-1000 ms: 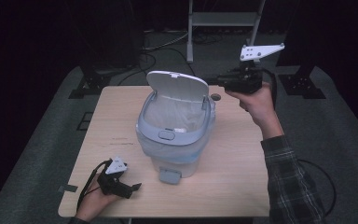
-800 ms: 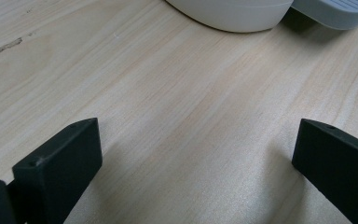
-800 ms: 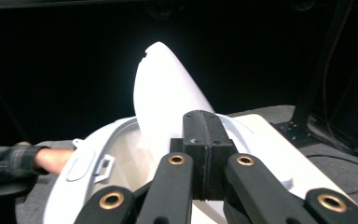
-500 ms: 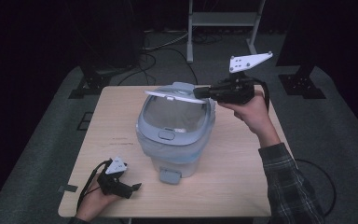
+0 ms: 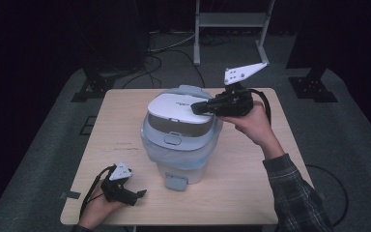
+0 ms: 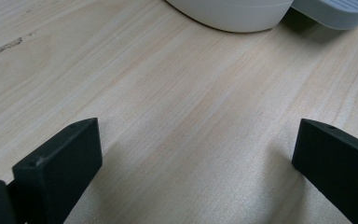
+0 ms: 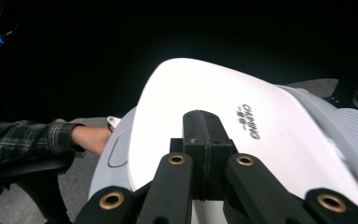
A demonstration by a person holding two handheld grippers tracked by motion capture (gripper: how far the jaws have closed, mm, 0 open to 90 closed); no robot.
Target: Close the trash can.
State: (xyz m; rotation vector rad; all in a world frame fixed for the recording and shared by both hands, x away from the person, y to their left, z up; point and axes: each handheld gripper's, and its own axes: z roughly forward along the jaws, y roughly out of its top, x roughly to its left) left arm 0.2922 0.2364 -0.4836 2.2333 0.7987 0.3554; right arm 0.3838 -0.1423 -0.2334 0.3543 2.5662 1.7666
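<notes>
Pale wooden bench (image 5: 251, 179) stands on grey carpet in a dark room. Nearest, the left hand-held gripper (image 5: 137, 194) rests on it, jaws wide. Farther, the right hand-held gripper (image 5: 196, 108), jaws closed and empty, presses the white bin lid (image 5: 176, 110) at the bench's centre.

Bin (image 5: 181, 159) base cut off at left gripper view's top edge

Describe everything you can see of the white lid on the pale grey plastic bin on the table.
The white lid is smooth, glossy plastic, rounded, with small dark lettering on top. It sits atop the pale blue-grey bin, tilted, its front edge just above a dark gap over the bin's front latch, so it looks nearly but not fully closed. The right gripper, jaws shut together, presses its tip on the lid's top near the back right.
</notes>
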